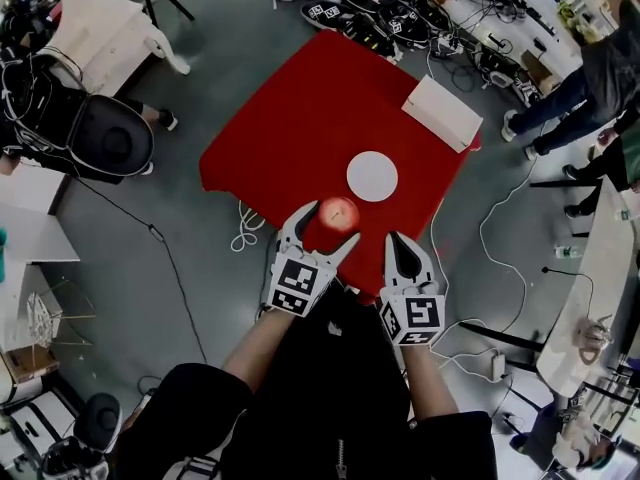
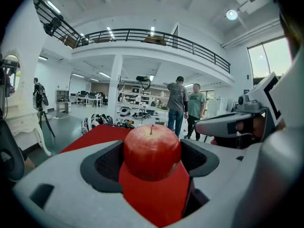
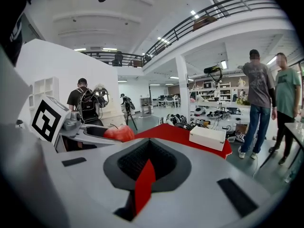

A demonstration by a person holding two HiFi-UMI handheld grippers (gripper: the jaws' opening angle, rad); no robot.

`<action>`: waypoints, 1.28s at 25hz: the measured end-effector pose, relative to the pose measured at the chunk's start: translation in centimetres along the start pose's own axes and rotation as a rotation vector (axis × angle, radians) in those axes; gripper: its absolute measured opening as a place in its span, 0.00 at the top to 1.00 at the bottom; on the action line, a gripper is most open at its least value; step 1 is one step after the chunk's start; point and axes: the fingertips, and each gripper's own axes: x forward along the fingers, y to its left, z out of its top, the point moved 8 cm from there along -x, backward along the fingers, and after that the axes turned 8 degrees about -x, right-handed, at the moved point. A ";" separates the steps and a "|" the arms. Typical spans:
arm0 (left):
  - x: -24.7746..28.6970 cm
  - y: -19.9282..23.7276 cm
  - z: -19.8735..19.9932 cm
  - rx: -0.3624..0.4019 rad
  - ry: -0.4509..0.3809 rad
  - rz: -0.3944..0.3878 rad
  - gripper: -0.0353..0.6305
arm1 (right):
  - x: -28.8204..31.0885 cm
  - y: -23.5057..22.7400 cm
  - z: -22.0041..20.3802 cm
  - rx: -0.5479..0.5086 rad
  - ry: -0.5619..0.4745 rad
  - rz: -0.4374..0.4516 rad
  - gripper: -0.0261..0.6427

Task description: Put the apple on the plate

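Note:
A red apple (image 1: 338, 213) sits between the jaws of my left gripper (image 1: 330, 225) over the near part of the red table (image 1: 300, 118). In the left gripper view the apple (image 2: 152, 150) fills the gap and both dark pads press its sides. The white plate (image 1: 372, 176) lies bare just beyond and to the right of the apple. My right gripper (image 1: 402, 244) hovers at the table's near edge, right of the apple, jaws together with nothing between them; only a thin red sliver shows in its gap (image 3: 146, 172). It sees the apple (image 3: 118, 133) to its left.
A white box (image 1: 442, 113) lies at the table's far right corner, also seen in the right gripper view (image 3: 207, 137). Cables and gear cover the floor beyond the table. Two people (image 2: 184, 106) stand past the far side; another person sits at left.

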 end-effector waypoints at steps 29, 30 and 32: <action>8.6 0.1 0.2 0.034 0.028 0.023 0.38 | 3.0 -5.7 -2.5 0.063 0.053 0.035 0.95; 9.0 0.1 0.1 0.039 0.028 0.022 0.38 | 3.0 -5.8 -2.7 0.069 0.059 0.033 0.95; 10.1 0.3 0.0 0.050 0.030 0.017 0.38 | 3.2 -6.2 -2.9 0.075 0.069 0.028 0.95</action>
